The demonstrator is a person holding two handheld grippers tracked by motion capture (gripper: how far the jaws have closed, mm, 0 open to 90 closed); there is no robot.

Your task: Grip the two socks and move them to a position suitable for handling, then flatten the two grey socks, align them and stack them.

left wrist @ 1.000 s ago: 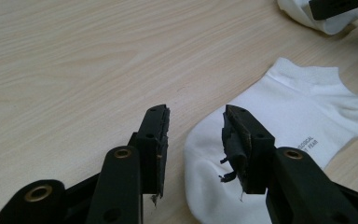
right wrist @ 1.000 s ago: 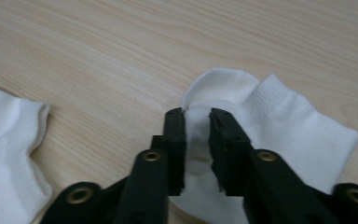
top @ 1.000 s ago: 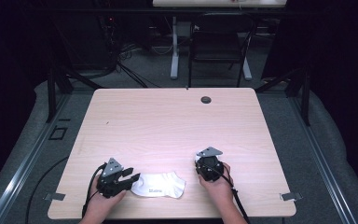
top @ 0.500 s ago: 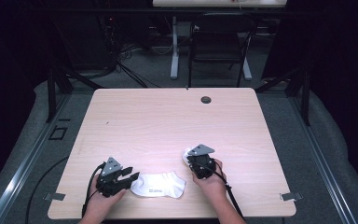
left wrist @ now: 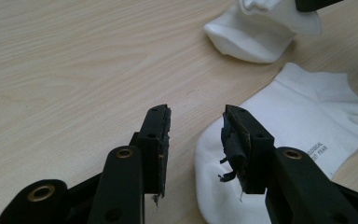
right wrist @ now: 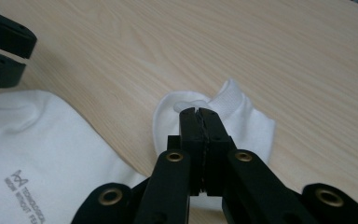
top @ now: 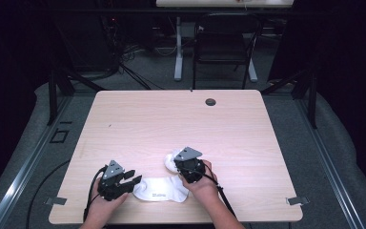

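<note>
1. A white sock (top: 158, 190) lies flat near the front edge of the pale wood surface (top: 181, 124), between the two hands. Printed lettering shows on its upper face.
2. A second white sock (right wrist: 235, 119), or a folded-over part of the first, sits bunched just beyond the flat one; I cannot tell whether the two pieces are joined.
3. Right gripper (right wrist: 200, 114): fingers pressed together, pinching a fold of the bunched fabric near its ribbed cuff. In the high view the right gripper is over that bunch.
4. Left gripper (left wrist: 196, 126): fingers spread, nothing between them. One finger (left wrist: 240, 140) stands over the near end of the flat sock, the other over bare wood; contact with the fabric cannot be told.
5. Handling, as a judgement: the socks are light, limp knit, not fragile. They will drape and fold from any held point and drag readily across the smooth wood.
6. Best hold, as a judgement: the ribbed cuff or an outer edge, where the knit is thicker. A single-point pinch leaves the rest hanging loose.
</note>
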